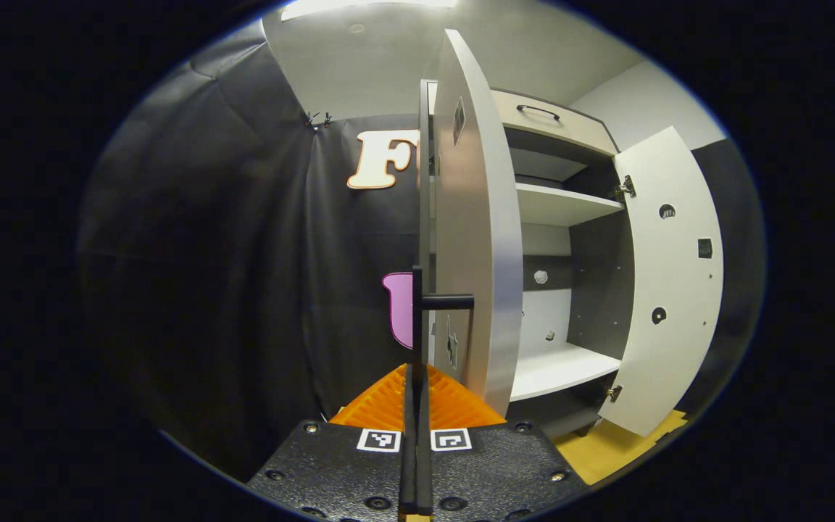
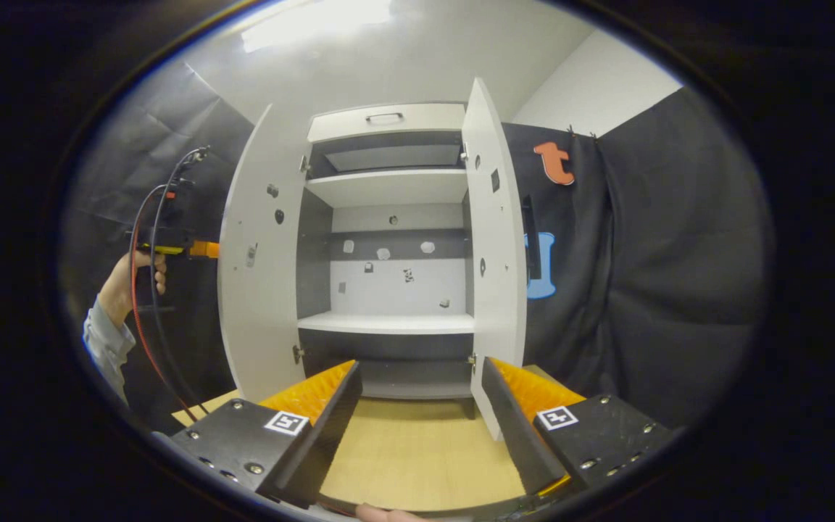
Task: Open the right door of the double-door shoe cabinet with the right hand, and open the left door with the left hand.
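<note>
The white shoe cabinet (image 2: 388, 199) stands with both doors swung out, and its shelves hold nothing. In the left gripper view the left door (image 1: 479, 217) is seen edge-on, right in front of me. My left gripper (image 1: 417, 373) is shut on that door's thin black bar handle (image 1: 417, 304). The right door (image 1: 667, 290) hangs wide open beyond it. In the right gripper view my right gripper (image 2: 421, 428) is open and holds nothing, low in front of the cabinet's middle, apart from the right door (image 2: 493, 254). The left gripper (image 2: 204, 249) pokes out past the left door (image 2: 258, 275).
A drawer (image 2: 386, 119) with a black handle tops the cabinet. A hand (image 2: 131, 279) in a light sleeve holds the left gripper, with cables (image 2: 153, 217) looping up from it. Wood-coloured floor (image 2: 417, 449) lies before the cabinet. Black cloth walls stand close on both sides.
</note>
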Tool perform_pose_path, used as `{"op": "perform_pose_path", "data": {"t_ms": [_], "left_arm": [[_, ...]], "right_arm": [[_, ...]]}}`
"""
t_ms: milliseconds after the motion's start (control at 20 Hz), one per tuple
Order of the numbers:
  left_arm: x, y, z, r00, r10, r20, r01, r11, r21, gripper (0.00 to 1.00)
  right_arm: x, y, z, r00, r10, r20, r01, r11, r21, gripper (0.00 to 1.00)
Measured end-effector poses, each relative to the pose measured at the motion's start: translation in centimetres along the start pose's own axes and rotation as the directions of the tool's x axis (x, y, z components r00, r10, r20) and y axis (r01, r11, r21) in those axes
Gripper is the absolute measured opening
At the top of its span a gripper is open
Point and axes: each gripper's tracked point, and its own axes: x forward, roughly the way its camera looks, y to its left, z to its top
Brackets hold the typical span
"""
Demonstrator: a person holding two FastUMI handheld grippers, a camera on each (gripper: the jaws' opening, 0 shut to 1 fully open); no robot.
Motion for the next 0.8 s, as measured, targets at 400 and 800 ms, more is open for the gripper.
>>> {"op": "perform_pose_path", "data": {"t_ms": [400, 800], "left_arm": [[-3.5, 0.1, -1.1, 0.997, 0.078, -0.025, -0.078, 0.997, -0.008, 0.16], [-8.2, -2.3, 0.0, 0.998, 0.059, 0.012, -0.059, 0.998, 0.021, 0.79]], "right_arm": [[0.1, -0.6, 0.5, 1.000, -0.006, 0.017, 0.006, 1.000, -0.019, 0.99], [0.0, -2.9, 2.4, 0.998, -0.048, 0.048, 0.048, 0.999, 0.001, 0.98]]}}
